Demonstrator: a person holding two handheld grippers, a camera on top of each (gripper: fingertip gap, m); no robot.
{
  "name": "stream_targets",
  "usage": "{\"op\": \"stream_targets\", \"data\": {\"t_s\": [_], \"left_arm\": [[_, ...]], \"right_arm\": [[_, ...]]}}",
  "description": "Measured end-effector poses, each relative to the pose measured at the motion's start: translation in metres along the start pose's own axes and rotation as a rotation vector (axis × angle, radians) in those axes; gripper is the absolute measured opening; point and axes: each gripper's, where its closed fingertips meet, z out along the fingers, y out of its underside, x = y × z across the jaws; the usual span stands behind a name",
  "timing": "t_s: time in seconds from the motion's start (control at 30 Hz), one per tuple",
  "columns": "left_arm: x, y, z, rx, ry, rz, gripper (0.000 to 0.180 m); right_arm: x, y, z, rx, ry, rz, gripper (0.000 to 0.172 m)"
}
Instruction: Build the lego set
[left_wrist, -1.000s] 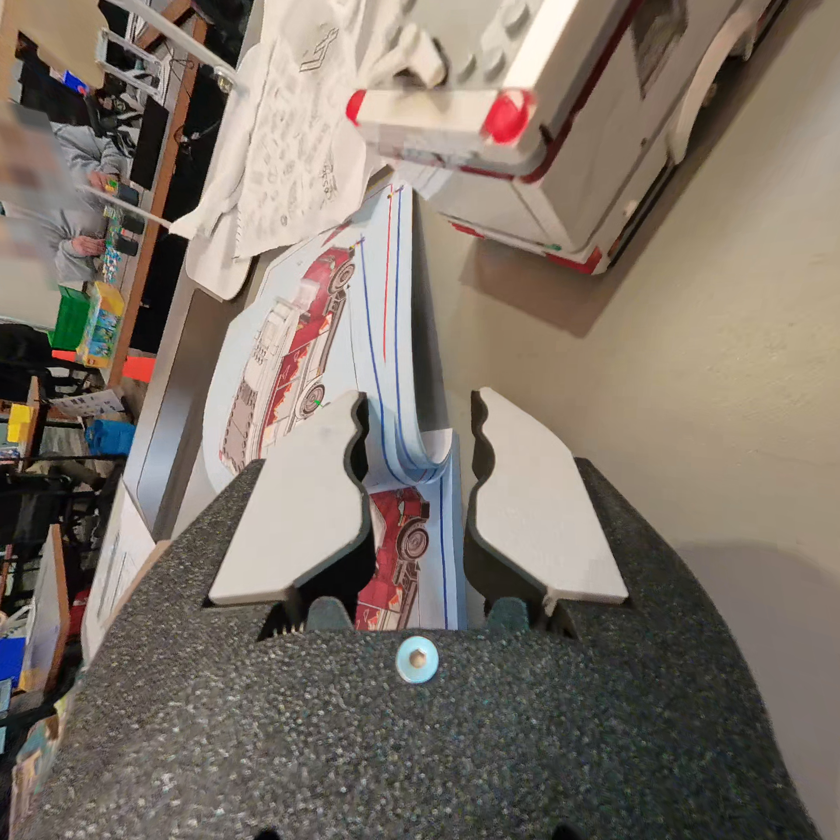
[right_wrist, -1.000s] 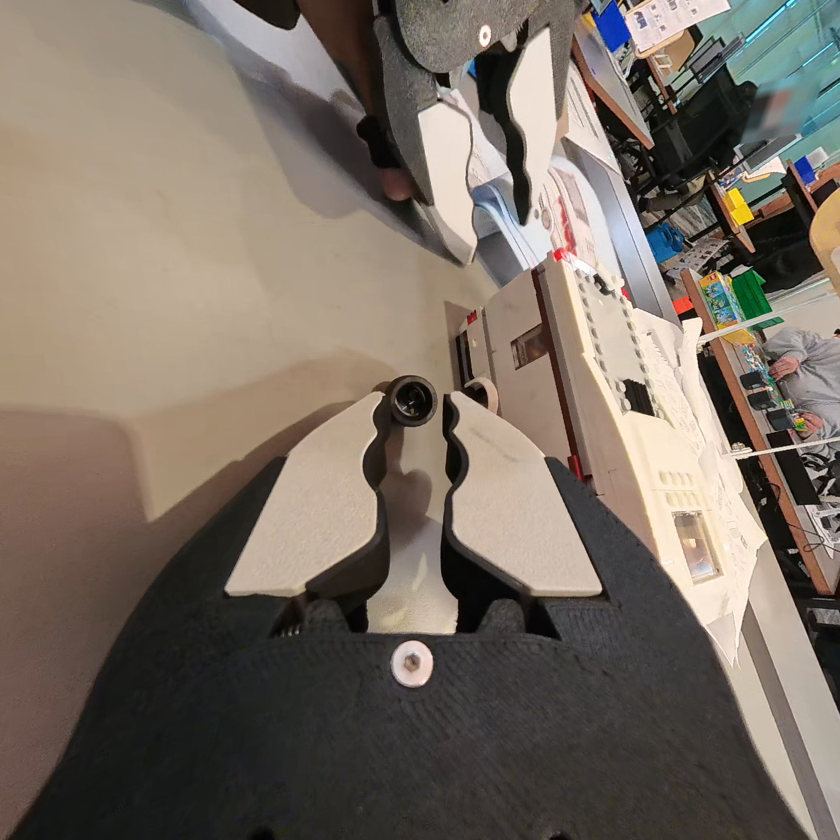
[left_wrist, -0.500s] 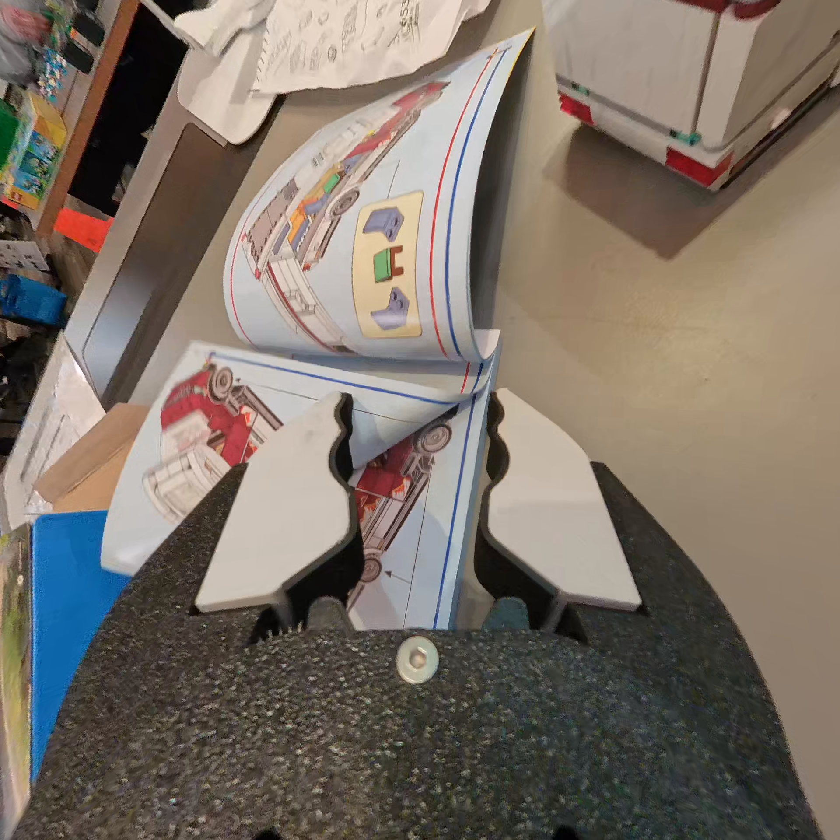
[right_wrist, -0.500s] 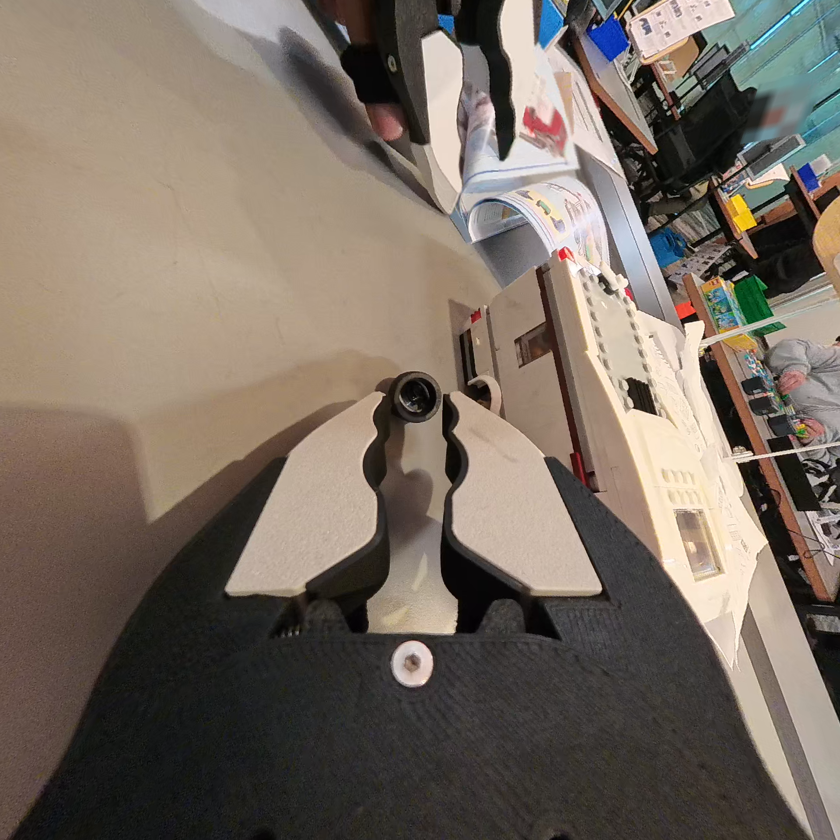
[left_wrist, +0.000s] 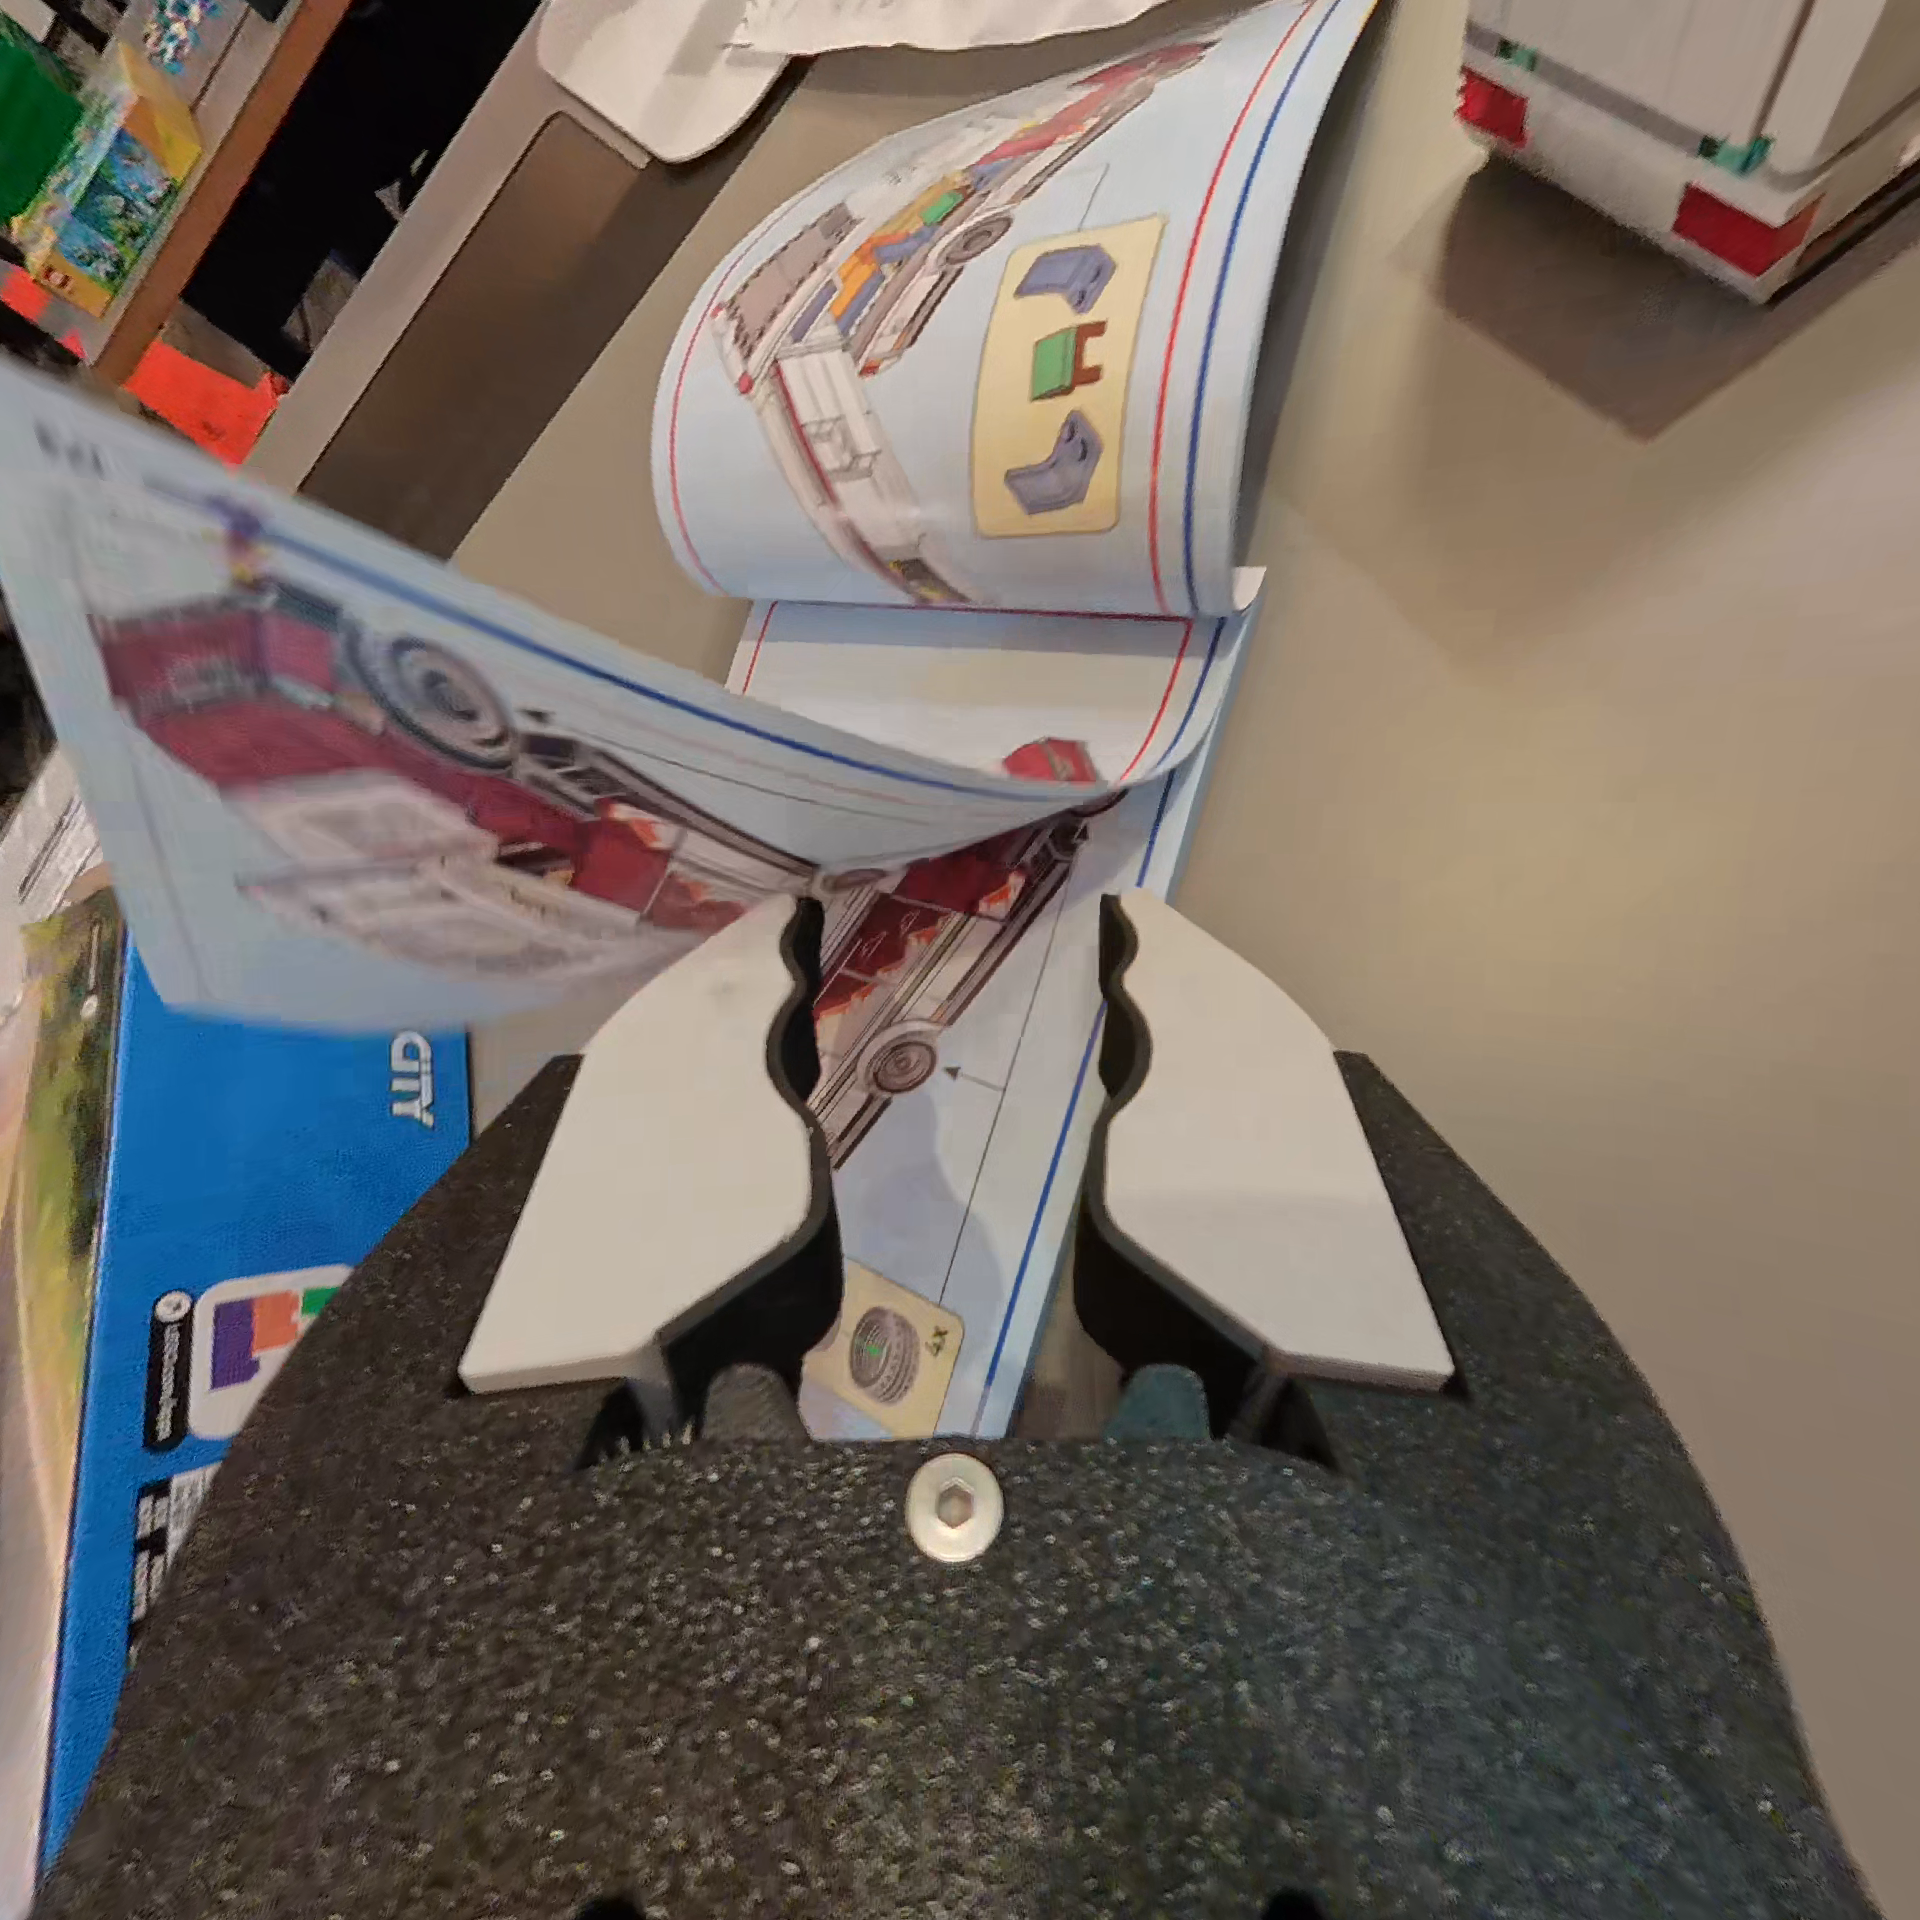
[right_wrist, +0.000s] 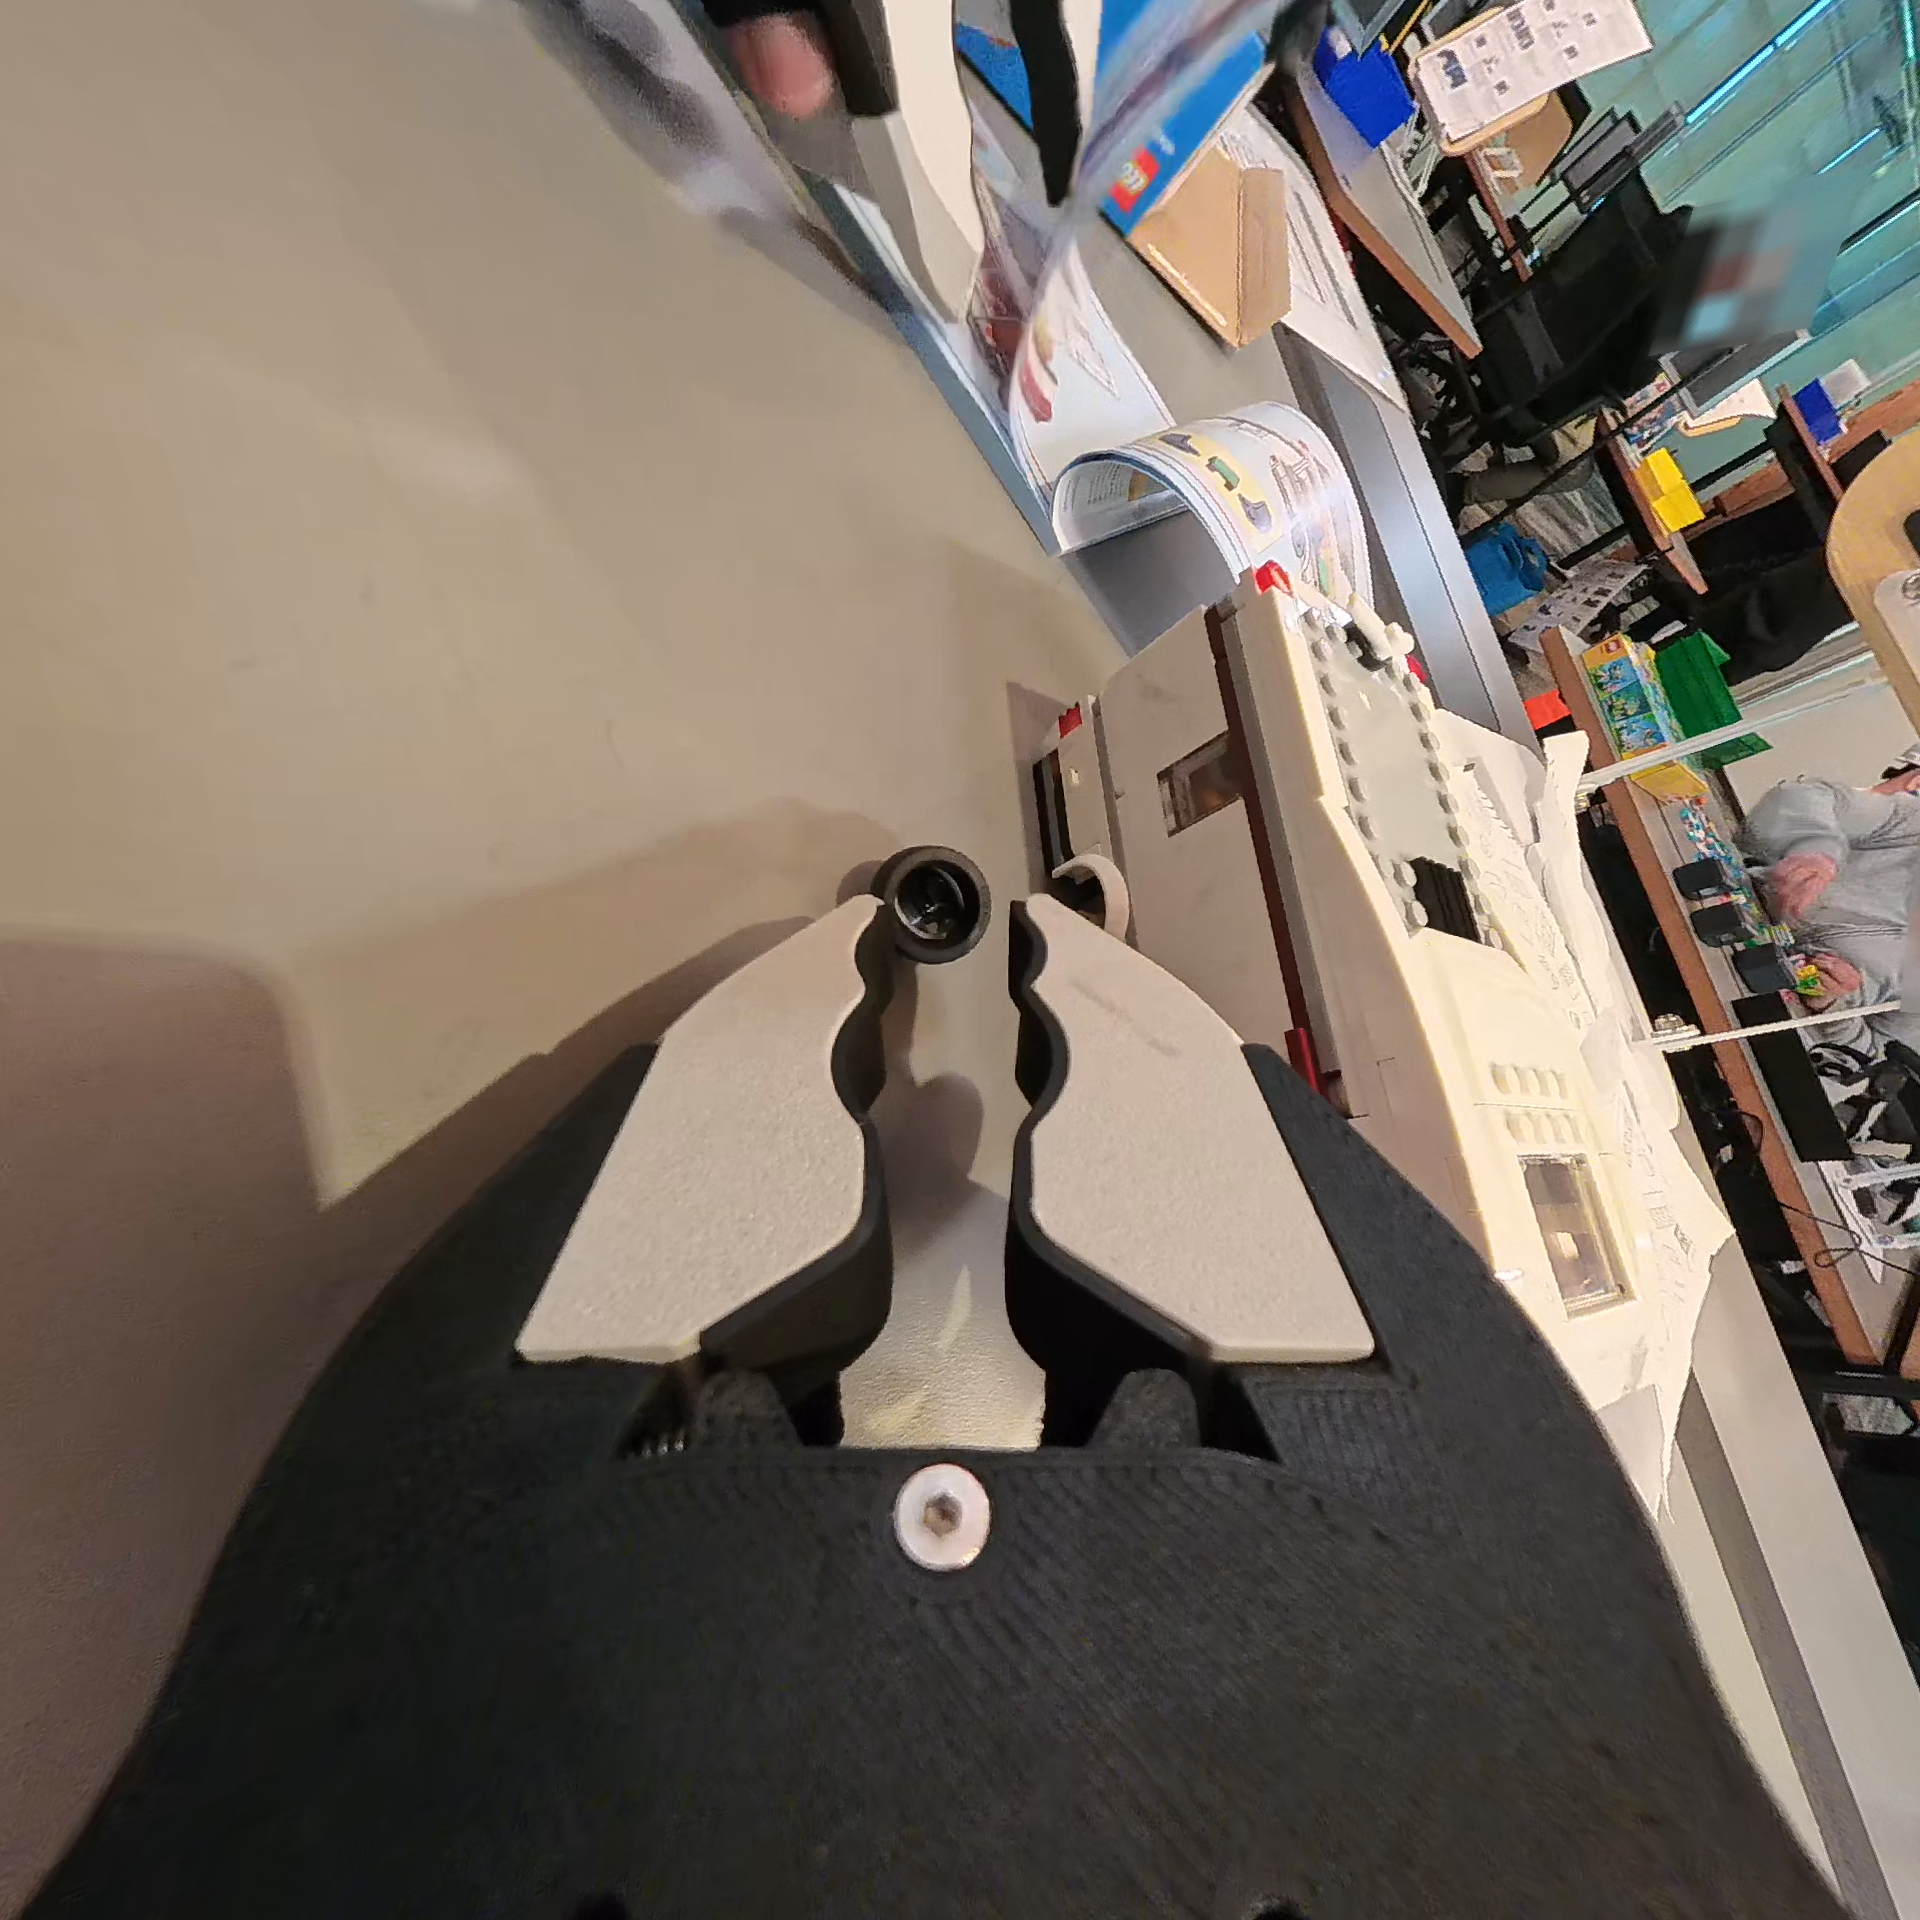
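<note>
Black, small and rubbery, the toy tyre (right_wrist: 932, 906) touches one tip of the unclenched right gripper (right_wrist: 951, 912), a sliver off the other, likely light, roll-prone, best pinched across its tread, while the left gripper (left_wrist: 956, 914) gapes over a limp pale-blue paper instruction booklet (left_wrist: 1039, 1143) on the beige table (left_wrist: 1558, 831).

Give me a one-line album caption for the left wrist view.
Open left gripper hovers over an open brick-set instruction booklet on a beige table, one page mid-flip.

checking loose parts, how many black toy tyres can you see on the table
1: a black tyre at the tips of the right gripper, on the beige table beside the white brick vehicle. Others may be hidden behind the vehicle or the open booklet.
</note>
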Motion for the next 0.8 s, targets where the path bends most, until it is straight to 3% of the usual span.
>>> {"op": "stream_targets", "data": {"t_s": [0.2, 0.8], "left_arm": [[-0.008, 0.016, -0.003, -0.042, -0.004, -0.055, 0.048], [-0.005, 0.021, -0.001, -0.054, 0.058, -0.144, 0.046]], "right_arm": [[0.001, 0.0, 0.0, -0.002, 0.006, 0.001, 0.02], [0.001, 0.002, 0.0, -0.008, 0.009, -0.003, 0.02]]}}
